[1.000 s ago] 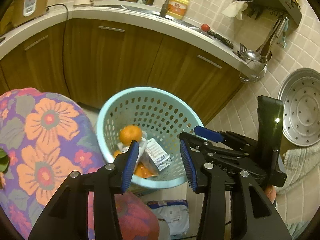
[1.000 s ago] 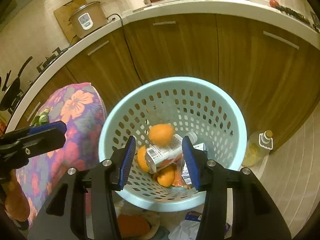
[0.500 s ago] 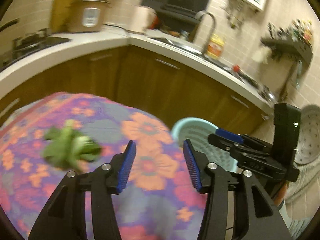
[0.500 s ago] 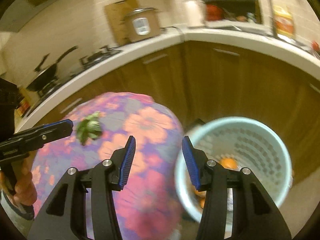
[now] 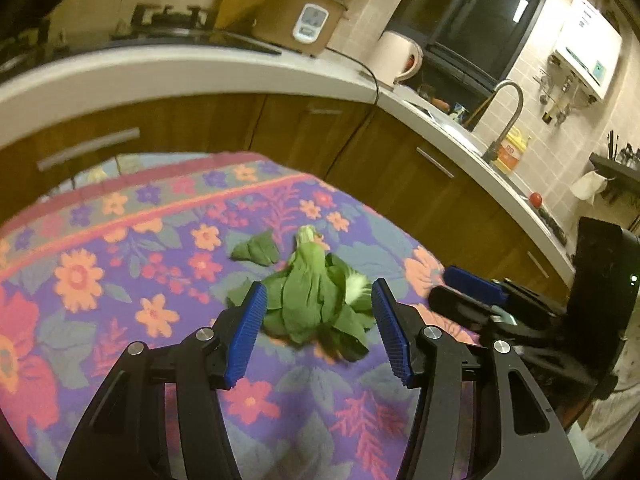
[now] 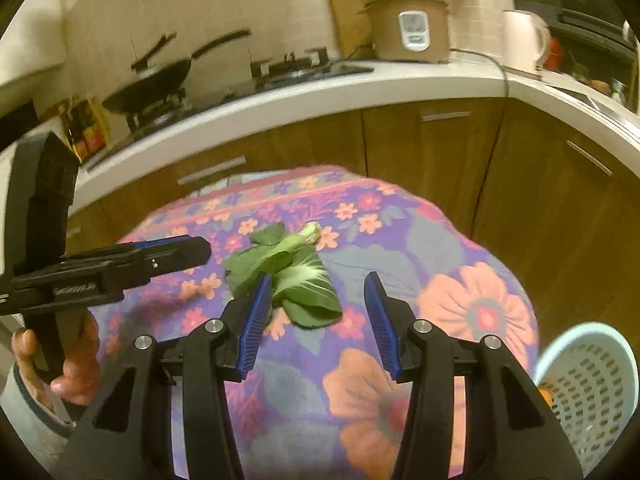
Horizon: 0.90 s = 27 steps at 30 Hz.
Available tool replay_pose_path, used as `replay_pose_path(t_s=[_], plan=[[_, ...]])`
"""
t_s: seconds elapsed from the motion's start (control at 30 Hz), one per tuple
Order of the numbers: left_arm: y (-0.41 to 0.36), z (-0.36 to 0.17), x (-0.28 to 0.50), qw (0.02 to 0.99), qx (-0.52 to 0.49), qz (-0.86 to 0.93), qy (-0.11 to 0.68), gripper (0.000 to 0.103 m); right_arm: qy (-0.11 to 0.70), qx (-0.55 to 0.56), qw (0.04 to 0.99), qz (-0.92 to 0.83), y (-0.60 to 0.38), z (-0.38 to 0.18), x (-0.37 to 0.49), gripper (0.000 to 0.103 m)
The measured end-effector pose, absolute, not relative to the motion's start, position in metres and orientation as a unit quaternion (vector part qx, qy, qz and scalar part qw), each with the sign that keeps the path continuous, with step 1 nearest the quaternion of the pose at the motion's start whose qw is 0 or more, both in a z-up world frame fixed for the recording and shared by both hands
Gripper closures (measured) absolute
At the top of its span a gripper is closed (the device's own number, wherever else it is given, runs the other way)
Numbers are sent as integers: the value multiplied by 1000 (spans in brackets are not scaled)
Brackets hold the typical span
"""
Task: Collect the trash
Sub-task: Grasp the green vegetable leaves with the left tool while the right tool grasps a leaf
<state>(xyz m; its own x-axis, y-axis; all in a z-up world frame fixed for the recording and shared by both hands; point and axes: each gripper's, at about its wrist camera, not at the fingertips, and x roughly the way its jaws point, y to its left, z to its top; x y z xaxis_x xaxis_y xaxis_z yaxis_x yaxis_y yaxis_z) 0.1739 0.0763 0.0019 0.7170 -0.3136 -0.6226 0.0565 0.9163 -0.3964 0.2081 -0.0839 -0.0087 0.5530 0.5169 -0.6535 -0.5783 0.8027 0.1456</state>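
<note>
A bunch of green leafy vegetable scraps (image 5: 316, 296) (image 6: 288, 268) lies on the floral tablecloth (image 5: 120, 264) (image 6: 480, 304), with one loose leaf (image 5: 258, 250) beside it. My left gripper (image 5: 318, 334) hovers just short of the bunch, which shows between its fingers untouched; its jaws are opening. My right gripper (image 6: 318, 320) stands open and empty, the greens just past its left finger. Each gripper shows in the other's view: the right gripper (image 5: 464, 294) at the right, the left gripper (image 6: 188, 246) at the left, held by a hand (image 6: 76, 364). The light blue trash basket (image 6: 588, 384) stands low at the right.
A curved white counter (image 6: 320, 96) over wooden cabinets (image 6: 432, 144) wraps behind the table. On it are a rice cooker (image 6: 408, 28), a kettle (image 5: 396, 56), a stove with a wok (image 6: 148, 84), and a sink with a tap (image 5: 504, 116).
Both views swung away from the basket with its oranges and cartons to the floral table and the greens. The left jaws stand wider than before; the right jaws look unchanged.
</note>
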Motion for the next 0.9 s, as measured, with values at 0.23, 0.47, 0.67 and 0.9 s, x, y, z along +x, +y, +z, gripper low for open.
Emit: replay_pose_path(t_s=[0.23, 0.47, 0.67, 0.9], plan=[[66, -19, 200, 902, -168, -95, 386, 50, 394, -63, 866, 301, -68, -38, 234, 59], [63, -30, 203, 902, -151, -79, 396, 61, 415, -79, 855, 302, -60, -47, 241, 64], [57, -28, 197, 910, -126, -64, 390, 81, 406, -107, 849, 320, -51, -47, 230, 85], [75, -19, 184, 910, -157, -62, 379, 100, 384, -110, 854, 334, -52, -40, 220, 100]])
